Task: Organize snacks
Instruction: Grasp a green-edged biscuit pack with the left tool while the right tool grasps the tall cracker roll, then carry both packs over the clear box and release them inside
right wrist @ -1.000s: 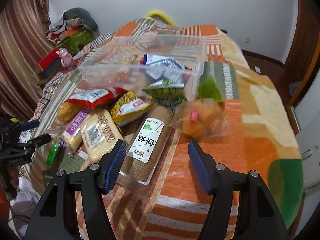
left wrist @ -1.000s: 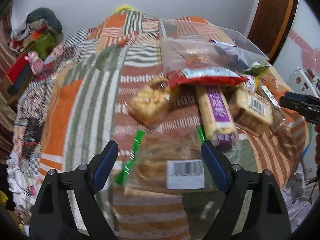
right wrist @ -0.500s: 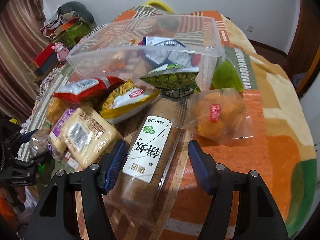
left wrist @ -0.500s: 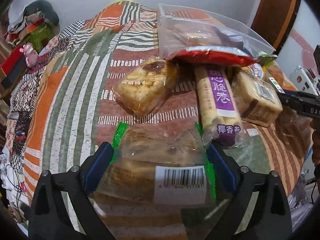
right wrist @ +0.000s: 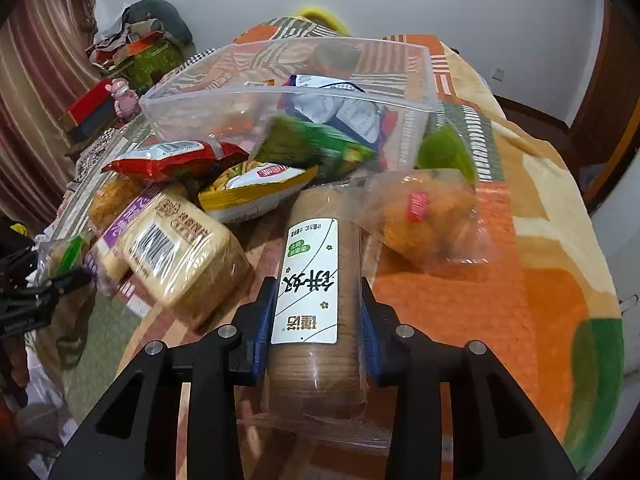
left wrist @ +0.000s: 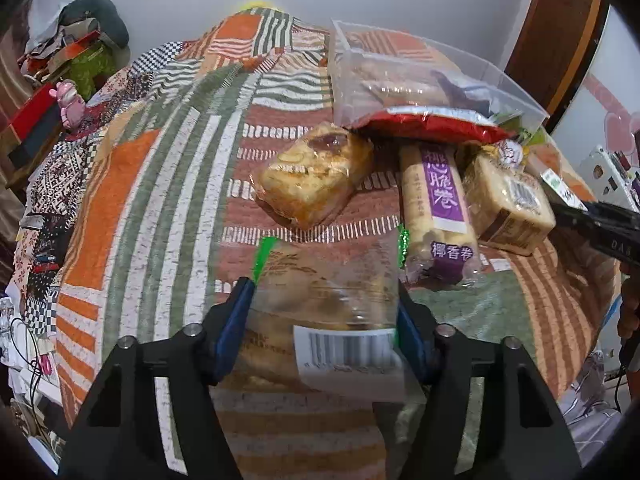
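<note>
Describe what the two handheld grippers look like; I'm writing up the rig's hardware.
Both look alike. The left gripper and the right gripper each have two angular matte black fingers that widen toward the camera, blue pads on the inner faces, and round silver screw heads on top. No cables or sleeves show on them.

We read 椰香卷 in white on the purple band of the roll pack (left wrist: 438,208), under larger characters ending 脆卷. The letters DA show on the black hand-held gripper (left wrist: 612,228) at right. The biscuit tube (right wrist: 314,296) carries a white label with upside-down characters we cannot make out. Barcode digits are too blurred.
</note>
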{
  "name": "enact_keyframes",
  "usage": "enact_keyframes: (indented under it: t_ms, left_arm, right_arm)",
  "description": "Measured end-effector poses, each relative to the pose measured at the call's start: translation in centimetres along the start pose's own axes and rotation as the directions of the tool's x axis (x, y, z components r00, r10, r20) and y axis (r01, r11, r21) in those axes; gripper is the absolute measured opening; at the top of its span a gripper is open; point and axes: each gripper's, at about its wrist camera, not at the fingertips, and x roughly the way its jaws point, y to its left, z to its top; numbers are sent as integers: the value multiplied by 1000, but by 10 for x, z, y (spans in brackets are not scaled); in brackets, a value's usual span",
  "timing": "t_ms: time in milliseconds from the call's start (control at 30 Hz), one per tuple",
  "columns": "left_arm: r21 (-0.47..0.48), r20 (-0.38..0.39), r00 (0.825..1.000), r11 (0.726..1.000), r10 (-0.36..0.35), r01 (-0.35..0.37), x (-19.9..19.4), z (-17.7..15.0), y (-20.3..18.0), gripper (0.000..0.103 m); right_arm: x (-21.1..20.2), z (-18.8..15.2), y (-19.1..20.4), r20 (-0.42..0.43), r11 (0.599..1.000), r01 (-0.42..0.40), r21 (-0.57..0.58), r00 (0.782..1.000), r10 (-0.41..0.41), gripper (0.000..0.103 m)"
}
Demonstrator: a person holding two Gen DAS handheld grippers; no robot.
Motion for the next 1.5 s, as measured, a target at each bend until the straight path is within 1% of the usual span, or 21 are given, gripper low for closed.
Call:
enact_keyframes:
  t_ms: [200, 300, 400, 533, 667, 867, 1000, 1100, 1167, 1367, 1500]
  left_arm:
    - [-7, 51, 999, 1000, -2, 2, -24, 8, -1, 49]
    - [-7, 79, 997, 1000, -7, 8, -34, 15, -2, 48]
    - [-3, 118, 993, 1000, 4, -3, -46, 22, -4, 47]
    - [-6, 155, 988, 1000, -8, 9, -58, 35, -6, 47]
    - [-8, 198, 980, 1000, -27, 29, -68, 53, -10, 47]
    - [15, 257, 965, 999, -47, 45, -77, 86, -24, 47]
    - [40, 292, 955, 998, -53, 43, -76, 107, -36, 47]
    - [40, 314, 946, 997, -75, 66, -72, 124, -40, 47]
    - [38, 319, 944, 996, -84, 76, -66, 133, -43, 47]
    - [33, 313, 945, 995, -95, 89, -43, 161, -49, 47]
    - [23, 293, 950, 994, -109, 107, -21, 180, -50, 47]
  right_arm:
    - [-20, 1, 0, 32, 1000, -20, 1, 999, 20, 34]
    - [-31, 4, 0, 59, 999, -32, -4, 998, 33, 34]
    - [-42, 9, 2, 93, 999, -38, -13, 995, 39, 34]
    - [-55, 20, 6, 142, 999, -40, -24, 989, 43, 34]
    - [-65, 31, 7, 186, 999, -36, -21, 982, 39, 34]
    - [-72, 51, 3, 242, 1000, -23, -15, 970, 26, 34]
    - [-68, 66, -2, 264, 1000, -17, -4, 964, 17, 34]
    - [-63, 75, -5, 272, 1000, -18, 3, 962, 16, 34]
    - [-60, 81, -8, 277, 1000, -16, 9, 961, 13, 34]
    - [-43, 98, -18, 271, 1000, -7, 28, 963, -1, 34]
    - [-29, 111, -26, 258, 999, -4, 48, 966, -8, 34]
